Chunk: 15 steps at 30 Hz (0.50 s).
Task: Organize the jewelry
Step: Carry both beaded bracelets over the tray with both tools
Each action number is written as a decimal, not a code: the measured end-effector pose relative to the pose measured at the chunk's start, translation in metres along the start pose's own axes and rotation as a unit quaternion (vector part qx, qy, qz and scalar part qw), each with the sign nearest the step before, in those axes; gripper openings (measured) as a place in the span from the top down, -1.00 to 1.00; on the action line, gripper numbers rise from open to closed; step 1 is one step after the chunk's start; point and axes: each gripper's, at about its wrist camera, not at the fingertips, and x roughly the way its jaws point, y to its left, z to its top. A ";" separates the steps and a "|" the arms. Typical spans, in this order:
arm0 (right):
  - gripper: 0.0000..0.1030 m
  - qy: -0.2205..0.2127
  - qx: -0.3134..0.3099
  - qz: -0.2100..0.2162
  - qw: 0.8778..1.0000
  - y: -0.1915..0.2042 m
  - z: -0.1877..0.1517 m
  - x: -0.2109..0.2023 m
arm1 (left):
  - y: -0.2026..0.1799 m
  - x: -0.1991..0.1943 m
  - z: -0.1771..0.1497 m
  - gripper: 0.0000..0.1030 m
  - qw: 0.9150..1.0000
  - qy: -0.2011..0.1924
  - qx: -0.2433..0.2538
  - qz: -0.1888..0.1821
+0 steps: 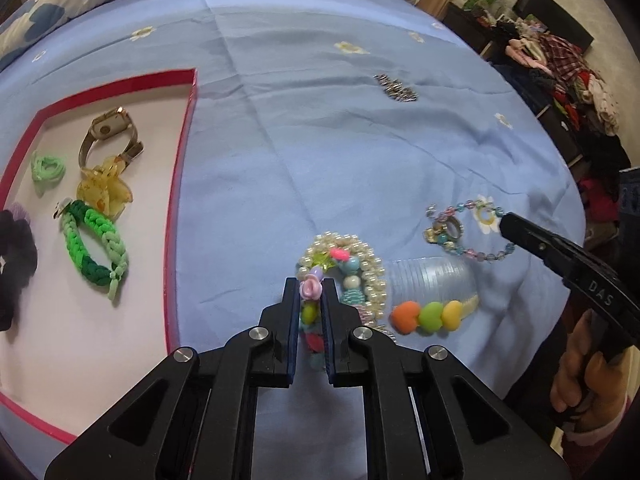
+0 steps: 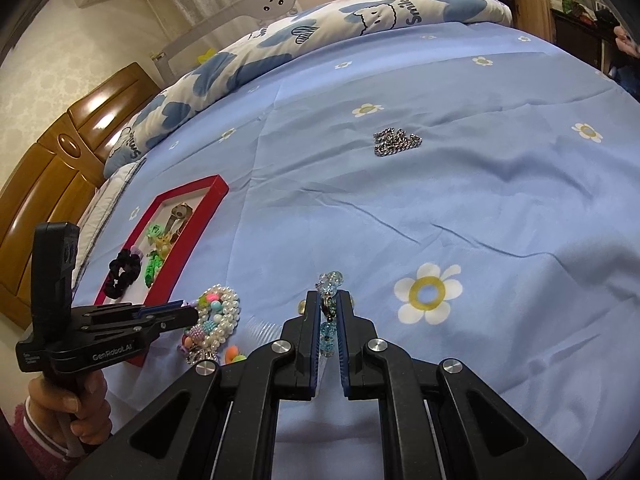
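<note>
Pearl-and-candy-bead bracelet (image 1: 344,276) is being pinched on the bed by the closed left hand-held gripper (image 1: 311,300), near the red tray (image 1: 182,184); the closed right hand-held gripper (image 2: 329,320) is clamping the glass-bead bracelet (image 2: 330,282), likely for boxing.
</note>
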 end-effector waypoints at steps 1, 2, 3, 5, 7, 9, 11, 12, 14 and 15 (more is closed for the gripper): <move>0.86 0.000 0.000 0.001 1.000 0.001 0.000 0.000 | -0.001 -0.003 0.000 0.83 1.000 -0.005 0.003 -0.003; 0.86 -0.001 0.000 0.002 1.000 0.002 0.000 -0.001 | -0.003 -0.007 -0.001 0.83 1.000 -0.011 0.007 -0.007; 0.86 -0.002 0.001 0.003 1.000 0.002 0.000 -0.002 | -0.004 -0.009 -0.001 0.83 1.000 -0.014 0.008 -0.008; 0.86 -0.005 0.002 0.006 1.000 0.003 0.002 -0.003 | -0.004 -0.018 -0.001 0.84 1.000 -0.024 0.007 -0.010; 0.86 -0.010 0.001 0.008 1.000 0.006 0.003 -0.007 | -0.003 -0.027 0.000 0.84 0.999 -0.033 0.003 -0.017; 0.86 -0.013 0.001 0.013 1.000 0.008 0.005 -0.010 | -0.001 -0.038 0.000 0.84 0.999 -0.043 -0.001 -0.022; 0.86 -0.016 -0.002 0.015 1.000 0.012 0.006 -0.014 | 0.001 -0.047 0.001 0.84 0.998 -0.053 -0.006 -0.027; 0.86 -0.018 -0.004 0.018 1.000 0.014 0.007 -0.015 | 0.003 -0.054 0.000 0.84 0.998 -0.059 -0.010 -0.030; 0.86 -0.022 -0.007 0.023 0.999 0.019 0.010 -0.019 | 0.007 -0.063 0.001 0.84 0.997 -0.067 -0.018 -0.034; 0.86 -0.023 -0.008 0.025 0.999 0.021 0.010 -0.020 | 0.009 -0.067 0.001 0.84 0.997 -0.071 -0.021 -0.035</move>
